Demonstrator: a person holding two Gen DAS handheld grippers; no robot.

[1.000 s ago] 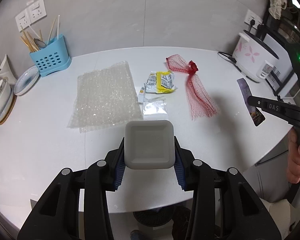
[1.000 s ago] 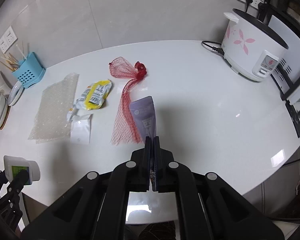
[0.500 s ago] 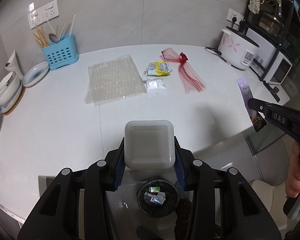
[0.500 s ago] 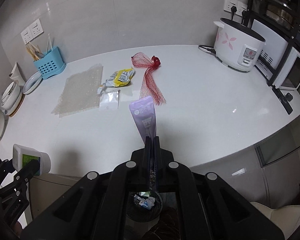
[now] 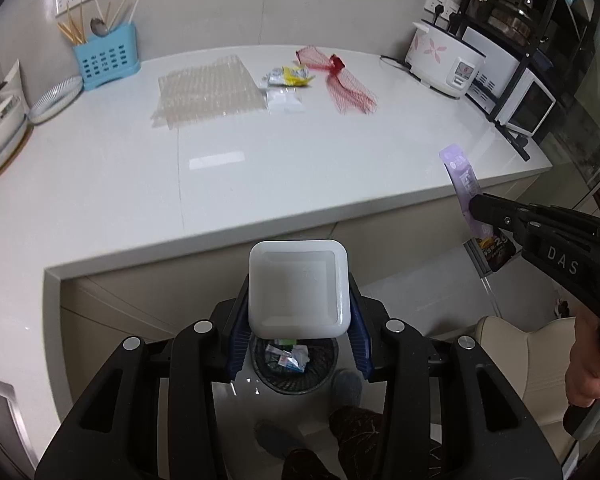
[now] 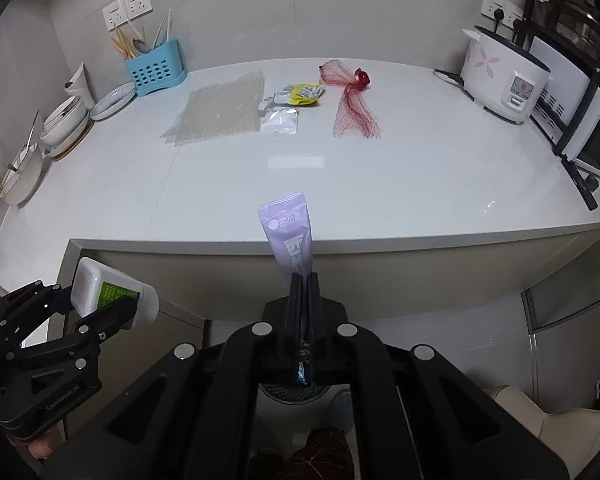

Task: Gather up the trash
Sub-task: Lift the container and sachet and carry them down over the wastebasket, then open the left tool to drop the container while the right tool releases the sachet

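While both hands hang off counter edge above bin (image 5: 294,364) on floor: left gripper (image 5: 298,322) part open, blue pads clamped on sides of white tub (image 5: 298,288), bottom facing camera. Tub looks light, rigid, smooth; side grip suits it. Right gripper (image 6: 303,292) fully closed, pinching purple wrapper (image 6: 290,236) near lower end. Wrapper looks thin, floppy, near weightless. More trash on counter (image 6: 340,184): bubble wrap (image 6: 220,110), red net (image 6: 354,110), yellow packet (image 6: 304,94), clear bag (image 6: 280,120).
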